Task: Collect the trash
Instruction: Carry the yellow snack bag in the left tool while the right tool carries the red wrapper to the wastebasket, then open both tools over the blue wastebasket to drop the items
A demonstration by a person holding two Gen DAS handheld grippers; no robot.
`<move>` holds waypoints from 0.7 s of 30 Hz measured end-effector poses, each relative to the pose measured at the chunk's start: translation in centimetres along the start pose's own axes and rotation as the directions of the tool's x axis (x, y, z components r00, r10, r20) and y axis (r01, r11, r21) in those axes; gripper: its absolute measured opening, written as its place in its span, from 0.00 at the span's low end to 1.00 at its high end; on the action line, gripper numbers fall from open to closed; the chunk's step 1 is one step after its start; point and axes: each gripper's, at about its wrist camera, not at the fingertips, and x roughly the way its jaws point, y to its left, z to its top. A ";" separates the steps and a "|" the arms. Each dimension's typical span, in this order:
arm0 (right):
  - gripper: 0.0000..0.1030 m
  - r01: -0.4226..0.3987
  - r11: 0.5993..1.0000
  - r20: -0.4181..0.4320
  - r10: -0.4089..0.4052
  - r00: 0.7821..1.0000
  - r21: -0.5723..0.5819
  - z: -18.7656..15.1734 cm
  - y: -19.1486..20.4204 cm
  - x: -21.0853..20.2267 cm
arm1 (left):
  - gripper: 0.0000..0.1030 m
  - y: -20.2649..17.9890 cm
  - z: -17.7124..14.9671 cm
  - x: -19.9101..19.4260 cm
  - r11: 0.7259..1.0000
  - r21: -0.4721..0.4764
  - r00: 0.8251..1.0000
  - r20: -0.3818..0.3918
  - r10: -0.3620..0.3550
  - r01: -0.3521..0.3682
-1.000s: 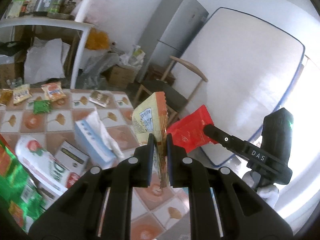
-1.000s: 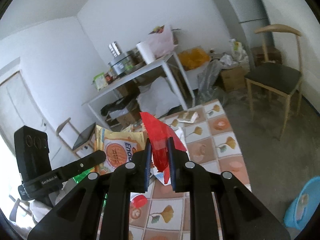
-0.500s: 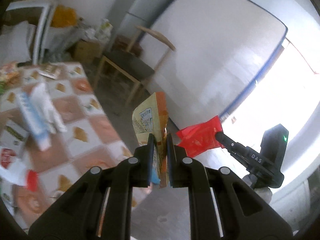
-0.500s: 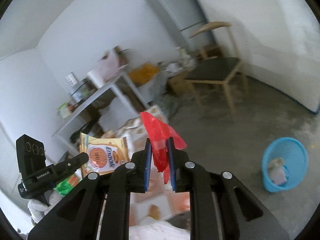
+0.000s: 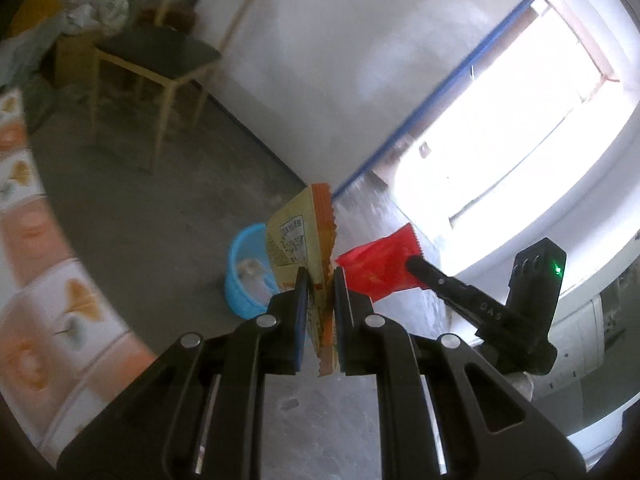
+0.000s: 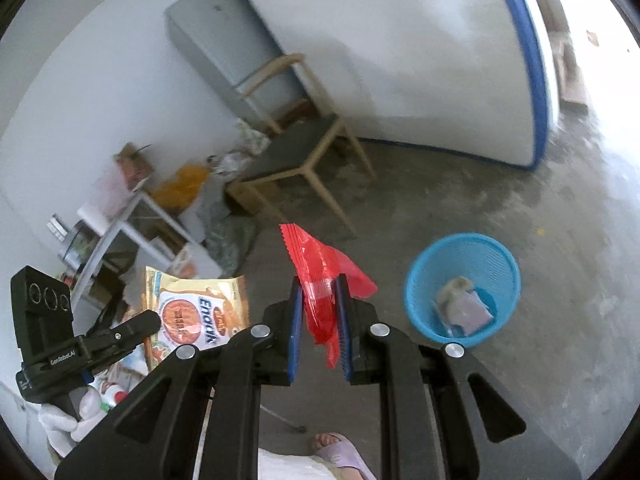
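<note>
- Left gripper is clamped down on a yellow snack packet, pinched edge-on so the packet stands up tall between the pads, long side running straight away from the camera.
- Right gripper is squeezed onto a red wrapper, crumpled and sticking up out of the fingers with a bit dangling below too. Neither one has any real gap showing, both are full.
- The two are close side by side: from the left wrist view the red wrapper sits just to the right of the packet, and from the right wrist view the packet is off to the left.
- The thing that matters now is the blue basket on the concrete floor. It's down and ahead of both, already has some trash in it.
- From the right gripper it lies forward and to the right; from the left one it peeks out just left of the packet, partly hidden behind it.
- My guess is the right hand is the nearer one, so red wrapper probably goes first, but fisheye makes that hard to call.
- Chair stands further back, well apart from the basket, shouldn't get in the way.
</note>
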 end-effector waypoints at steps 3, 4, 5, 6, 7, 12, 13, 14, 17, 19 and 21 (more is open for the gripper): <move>0.15 0.037 0.999 -0.018 -0.036 0.999 0.037 0.7 -2.8 1.6 | 0.11 -0.6 0.7 4.5 1.000 -0.007 0.999 -0.047 -0.027 0.027; 0.15 0.047 0.998 -0.025 -0.046 0.999 0.051 1.1 -3.9 2.3 | 0.11 -0.8 1.0 6.3 0.999 -0.006 0.997 -0.063 -0.032 0.032; 0.15 0.053 0.997 -0.031 -0.052 0.998 0.063 1.5 -4.7 3.0 | 0.11 -0.9 1.2 7.6 1.000 -0.004 0.997 -0.077 -0.031 0.031; 0.15 0.065 0.995 -0.036 -0.063 0.997 0.078 1.9 -5.5 3.9 | 0.11 -1.0 1.4 8.9 0.999 -0.002 0.995 -0.092 -0.032 0.032; 0.16 0.073 0.994 -0.040 -0.070 0.997 0.087 2.3 -5.8 4.7 | 0.11 -1.0 1.7 10.6 0.999 -0.002 0.993 -0.112 -0.038 0.038; 0.17 0.158 0.983 -0.048 -0.154 0.987 0.096 4.0 -8.9 8.9 | 0.14 -0.7 3.3 17.1 1.000 0.012 0.987 -0.162 0.006 -0.004; 0.18 0.193 0.978 -0.043 -0.190 0.981 0.080 4.0 -9.7 10.1 | 0.26 -0.7 3.4 18.3 0.999 0.010 0.986 -0.166 0.032 -0.031; 0.26 0.210 0.975 -0.039 -0.208 0.977 0.071 4.0 -10.4 11.0 | 0.35 -0.7 3.4 19.0 0.999 0.009 0.986 -0.159 0.039 -0.038; 0.49 0.306 0.948 -0.056 -0.302 0.952 0.090 2.3 -12.9 13.5 | 0.54 -1.0 3.4 19.8 0.995 0.060 0.989 -0.117 0.088 -0.081; 0.49 0.318 0.937 -0.086 -0.308 0.947 0.147 0.6 -14.6 14.1 | 0.55 -0.9 2.8 19.5 0.997 0.046 0.989 -0.126 0.075 -0.069; 0.49 0.317 0.931 -0.088 -0.305 0.948 0.180 -0.8 -15.5 13.9 | 0.56 -0.1 2.3 18.0 0.998 0.014 0.993 -0.106 0.056 -0.055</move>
